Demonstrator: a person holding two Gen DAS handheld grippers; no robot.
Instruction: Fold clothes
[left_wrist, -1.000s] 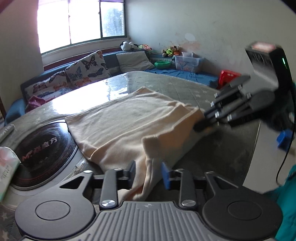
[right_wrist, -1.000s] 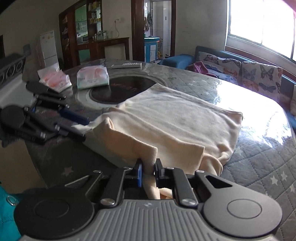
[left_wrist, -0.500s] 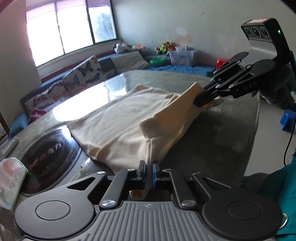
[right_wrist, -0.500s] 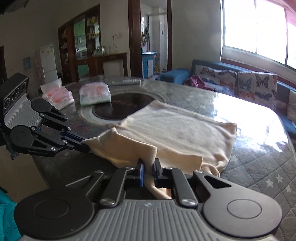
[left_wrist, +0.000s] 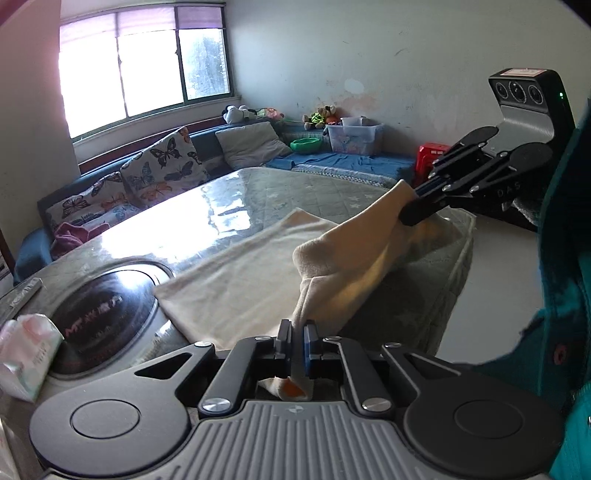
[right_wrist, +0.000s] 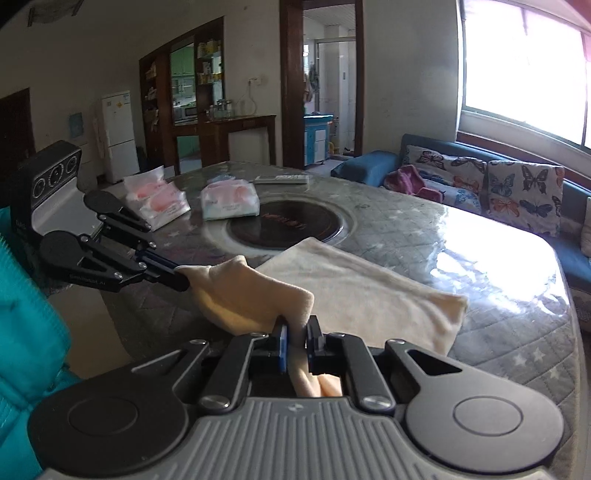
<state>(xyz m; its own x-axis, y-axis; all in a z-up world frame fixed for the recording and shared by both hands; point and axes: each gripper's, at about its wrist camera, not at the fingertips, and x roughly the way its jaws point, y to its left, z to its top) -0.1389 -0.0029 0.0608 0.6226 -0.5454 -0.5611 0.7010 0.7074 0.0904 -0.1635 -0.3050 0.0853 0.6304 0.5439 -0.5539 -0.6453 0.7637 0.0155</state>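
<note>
Both grippers pinch the near edge of a cream garment (left_wrist: 240, 291), which lies folded on a round table (right_wrist: 461, 236) with that edge raised off the top and stretched between them. From the left wrist, the left gripper (left_wrist: 297, 334) has its jaws nearly together on a fold of the cloth, a tail of it hanging behind the fingers; its jaws were closing a moment ago. The right gripper (left_wrist: 408, 206) shows at the right of that view, clamped on the other corner. Only this view takes in the corner of the room with stuffed toys (left_wrist: 321, 114), a clear storage box (left_wrist: 354, 138) and a green bowl (left_wrist: 304, 144). The right wrist view shows the right gripper's jaws tight on the cloth, and alone shows a doorway (right_wrist: 328, 85), a white fridge (right_wrist: 118, 134) and wooden shelves. The table has a grey quilted cover under glossy clear plastic, a dark round plate (right_wrist: 291, 225) set in its middle, and packs of wipes (right_wrist: 229, 201) beyond it. A blue sofa with butterfly cushions (right_wrist: 524, 192) sits under the bright window (left_wrist: 147, 70).
</note>
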